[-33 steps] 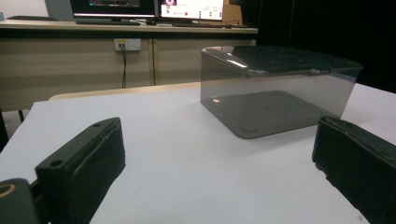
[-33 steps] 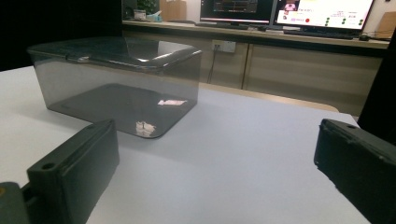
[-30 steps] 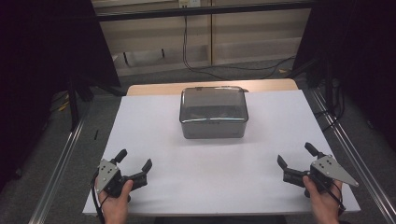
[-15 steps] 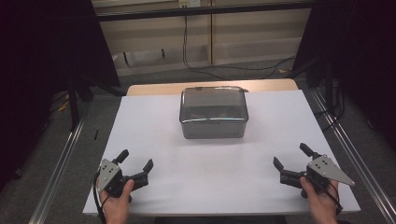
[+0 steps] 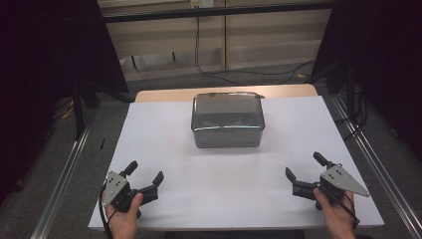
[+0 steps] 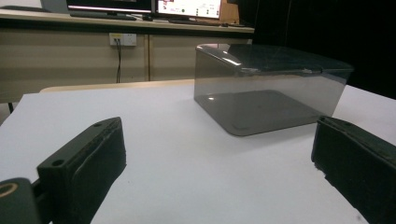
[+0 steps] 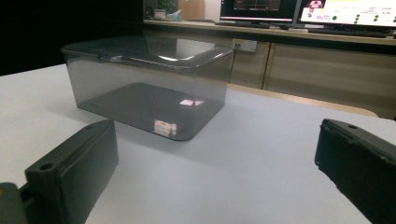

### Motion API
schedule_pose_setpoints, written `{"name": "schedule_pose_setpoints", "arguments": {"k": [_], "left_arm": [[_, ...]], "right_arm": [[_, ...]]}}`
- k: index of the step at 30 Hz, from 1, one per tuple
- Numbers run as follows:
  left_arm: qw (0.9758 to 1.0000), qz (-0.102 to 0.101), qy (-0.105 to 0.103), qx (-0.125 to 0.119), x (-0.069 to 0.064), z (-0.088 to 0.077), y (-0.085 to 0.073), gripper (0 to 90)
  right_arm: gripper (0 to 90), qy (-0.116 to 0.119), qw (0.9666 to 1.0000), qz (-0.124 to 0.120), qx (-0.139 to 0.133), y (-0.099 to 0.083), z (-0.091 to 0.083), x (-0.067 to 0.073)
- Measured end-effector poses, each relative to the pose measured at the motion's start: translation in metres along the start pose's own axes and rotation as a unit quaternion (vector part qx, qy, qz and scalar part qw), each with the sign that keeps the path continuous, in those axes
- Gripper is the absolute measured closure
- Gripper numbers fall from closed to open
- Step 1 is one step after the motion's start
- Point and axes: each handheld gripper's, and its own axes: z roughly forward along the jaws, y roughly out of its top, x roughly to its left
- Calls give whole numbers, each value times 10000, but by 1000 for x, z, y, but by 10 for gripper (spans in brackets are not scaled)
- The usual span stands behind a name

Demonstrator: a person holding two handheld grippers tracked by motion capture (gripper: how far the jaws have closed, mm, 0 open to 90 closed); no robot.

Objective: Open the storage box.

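A smoky see-through plastic box (image 5: 227,119) with a lid stands on the white table (image 5: 164,129), toward the far middle. Its inside looks dark and I cannot tell what it holds. My left gripper (image 5: 145,172) rests near the front left corner, open, jaws wide apart with nothing between them. My right gripper (image 5: 305,166) sits near the front right, open and empty as well. In the left gripper view the box (image 6: 268,88) lies ahead and to the right of my left gripper (image 6: 219,154). In the right gripper view the box (image 7: 149,84) is ahead to the left of my right gripper (image 7: 219,158).
Metal rails (image 5: 64,169) run along both sides of the table. A wooden strip (image 5: 164,93) shows at its far edge. Behind are cabinets with cables (image 5: 209,59); monitors (image 7: 345,11) glow on a counter in the gripper views.
My right gripper has slid a little to the left and toward the front edge. The left gripper has barely moved. The box is where it was.
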Motion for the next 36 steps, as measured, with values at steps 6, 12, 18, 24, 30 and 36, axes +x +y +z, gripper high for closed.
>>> {"name": "schedule_pose_setpoints", "arguments": {"k": [6,12,18,24,30,36], "left_arm": [[9999,95,76,-11,-1,0,0,27],[9999,-113,-71,76,-1,0,-2,27],[9999,81,-56,50,-5,0,0,27],[9999,132,-110,16,-6,0,1,30],[9999,149,-70,33,-6,-1,1,30],[9998,139,-104,38,-7,-1,1,30]], "right_arm": [[0,151,9997,179,24,1,7,5],[0,335,9994,62,34,4,11,13],[0,440,9989,128,23,5,16,18],[0,635,9979,77,91,8,27,29],[0,776,9968,-9,188,12,38,43],[0,889,9959,-60,133,17,47,52]]}}
